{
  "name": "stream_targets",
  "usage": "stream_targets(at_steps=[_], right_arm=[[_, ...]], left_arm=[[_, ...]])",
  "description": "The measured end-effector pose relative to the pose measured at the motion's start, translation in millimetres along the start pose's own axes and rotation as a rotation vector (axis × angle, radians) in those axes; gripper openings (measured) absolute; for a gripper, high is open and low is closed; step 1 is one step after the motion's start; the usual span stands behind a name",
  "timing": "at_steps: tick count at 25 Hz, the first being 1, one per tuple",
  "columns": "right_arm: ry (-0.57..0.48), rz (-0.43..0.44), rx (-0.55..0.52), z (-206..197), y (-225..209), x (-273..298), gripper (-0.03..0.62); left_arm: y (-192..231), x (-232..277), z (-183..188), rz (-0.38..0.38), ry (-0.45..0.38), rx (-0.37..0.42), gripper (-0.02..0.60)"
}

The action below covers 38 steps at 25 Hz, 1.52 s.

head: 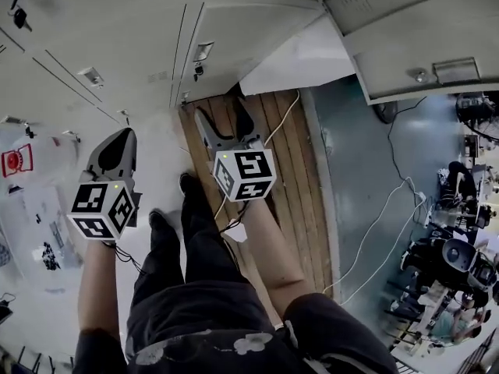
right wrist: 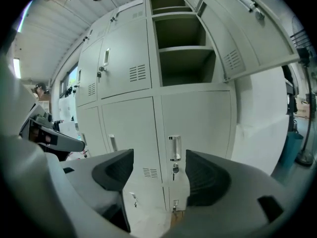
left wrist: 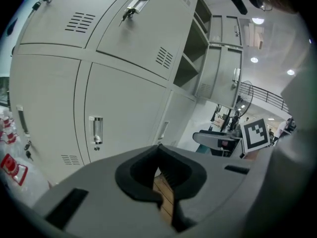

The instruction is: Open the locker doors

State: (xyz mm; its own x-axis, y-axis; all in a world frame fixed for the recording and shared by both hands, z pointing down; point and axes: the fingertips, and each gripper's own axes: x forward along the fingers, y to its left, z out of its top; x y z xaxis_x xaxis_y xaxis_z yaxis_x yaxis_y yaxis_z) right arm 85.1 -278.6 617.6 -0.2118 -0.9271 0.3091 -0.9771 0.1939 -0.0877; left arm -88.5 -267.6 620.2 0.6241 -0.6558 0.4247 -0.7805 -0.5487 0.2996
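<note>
A bank of grey lockers [head: 117, 37] fills the top of the head view. One upper locker [right wrist: 183, 48] stands open with bare shelves, its door [right wrist: 252, 29] swung out to the right, and the same door [head: 421, 37] shows at the top right of the head view. Below it, a shut lower door carries a chrome handle [right wrist: 174, 148] with a key [right wrist: 174, 168] under it. My right gripper [right wrist: 158, 155] is open and short of that handle, which shows through the gap. My left gripper [left wrist: 159, 150] is shut on nothing, off a shut door's handle [left wrist: 95, 130].
I stand on a wooden slatted board [head: 265, 154] in front of the lockers, my legs [head: 187, 248] below the grippers. White cables [head: 374, 224] trail over the green floor to the right. Equipment [head: 456, 263] crowds the right edge. Red-printed bags [left wrist: 10, 162] lie at the left.
</note>
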Motion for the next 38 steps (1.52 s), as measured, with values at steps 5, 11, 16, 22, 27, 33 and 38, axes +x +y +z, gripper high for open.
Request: stream_targets(at_steps=[5, 11, 16, 22, 27, 33, 38], right_arm=[[0.044, 0.042, 0.003, -21, -5, 37, 0.321], [0.051, 0.093, -0.002, -31, -14, 82, 0.319], [0.067, 0.139, 0.009, -38, -11, 116, 0.319], [0.065, 0.152, -0.008, -37, -11, 149, 0.318], [0.066, 0.130, -0.004, -36, -17, 163, 0.318], [0.060, 0.132, -0.020, -32, -16, 177, 0.318], [0.050, 0.122, -0.030, -31, -15, 185, 0.318]], left_arm=[[14, 24, -13, 0.034, 0.027, -0.023, 0.008], [23, 55, -16, 0.057, 0.034, -0.047, 0.008], [24, 71, -20, 0.058, 0.051, -0.050, 0.008], [27, 80, -21, 0.062, 0.054, -0.064, 0.008], [27, 78, -26, 0.056, 0.067, -0.079, 0.008], [28, 77, -38, 0.049, 0.085, -0.102, 0.008], [32, 72, -44, 0.052, 0.094, -0.112, 0.008]])
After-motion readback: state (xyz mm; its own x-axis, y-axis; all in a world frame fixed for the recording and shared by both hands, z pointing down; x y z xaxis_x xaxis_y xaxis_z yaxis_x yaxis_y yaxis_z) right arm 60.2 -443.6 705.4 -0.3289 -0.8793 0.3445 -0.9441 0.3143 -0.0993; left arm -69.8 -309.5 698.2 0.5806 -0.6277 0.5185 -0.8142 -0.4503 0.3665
